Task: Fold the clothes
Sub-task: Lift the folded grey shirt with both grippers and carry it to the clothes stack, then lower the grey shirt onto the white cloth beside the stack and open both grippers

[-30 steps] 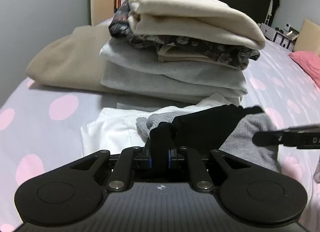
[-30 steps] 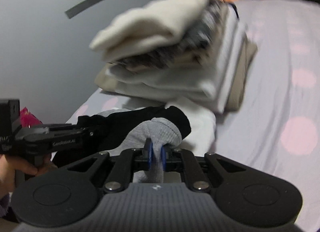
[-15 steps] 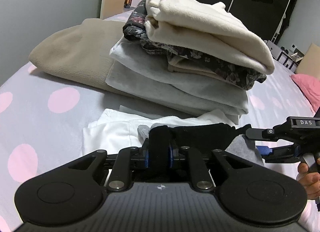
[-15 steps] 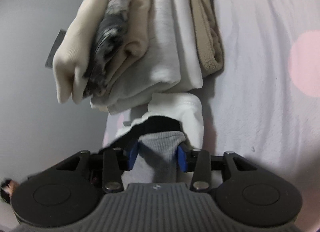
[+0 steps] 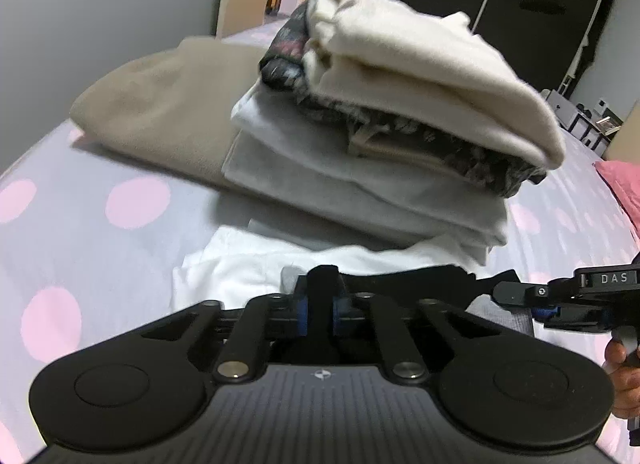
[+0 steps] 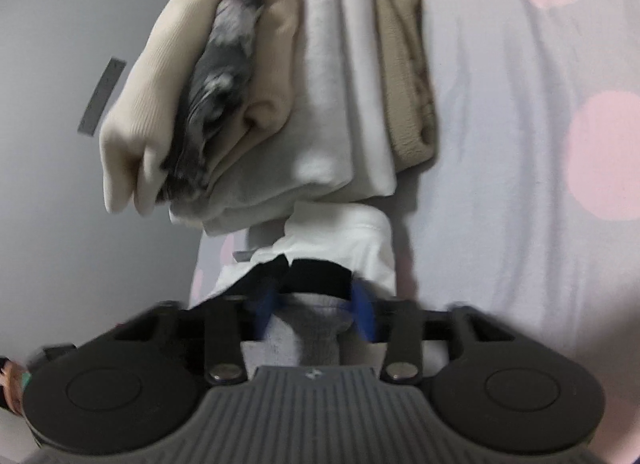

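A black and grey garment lies on a folded white garment on the bed. My left gripper is shut on the garment's black edge. My right gripper is open, its blue pads spread on either side of the grey part, which lies between them unclamped. In the left wrist view the right gripper sits at the garment's right end. The black band shows just past the pads.
A stack of folded clothes stands right behind the white garment, also in the right wrist view. A beige blanket lies under it. The bed sheet is grey with pink dots. A pink pillow lies far right.
My right gripper has opened and let go of the grey part, rolling to a steep tilt. My left gripper kept its hold and moved slightly closer to the stack.
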A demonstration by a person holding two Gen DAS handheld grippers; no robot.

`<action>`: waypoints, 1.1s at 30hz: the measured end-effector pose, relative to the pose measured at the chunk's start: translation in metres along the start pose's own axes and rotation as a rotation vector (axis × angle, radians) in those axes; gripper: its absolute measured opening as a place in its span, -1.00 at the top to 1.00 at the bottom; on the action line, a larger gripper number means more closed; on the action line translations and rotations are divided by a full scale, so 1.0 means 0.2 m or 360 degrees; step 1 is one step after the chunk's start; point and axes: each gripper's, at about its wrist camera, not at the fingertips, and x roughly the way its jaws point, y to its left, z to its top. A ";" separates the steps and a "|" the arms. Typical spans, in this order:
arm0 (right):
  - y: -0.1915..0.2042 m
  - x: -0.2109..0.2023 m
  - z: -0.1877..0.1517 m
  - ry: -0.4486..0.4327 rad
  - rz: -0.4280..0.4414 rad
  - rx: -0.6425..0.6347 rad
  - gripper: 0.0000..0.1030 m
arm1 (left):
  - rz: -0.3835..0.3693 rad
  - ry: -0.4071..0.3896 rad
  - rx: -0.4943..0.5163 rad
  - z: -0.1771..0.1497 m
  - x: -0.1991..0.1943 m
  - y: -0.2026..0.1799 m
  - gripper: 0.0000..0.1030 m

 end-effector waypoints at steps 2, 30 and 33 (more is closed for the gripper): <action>0.06 0.00 -0.01 -0.0033 -0.0003 -0.0119 0.70 | -0.0003 -0.0049 0.0089 0.00 -0.04 -0.03 0.88; 0.48 -0.20 -0.40 -0.0140 -0.0158 -0.1205 0.39 | 0.0099 0.0041 0.0358 -0.06 -0.40 -0.09 0.89; 0.53 -0.21 -0.57 -0.0040 -0.0143 -0.1364 0.43 | 0.0066 0.0112 0.0399 -0.11 -0.42 -0.12 0.90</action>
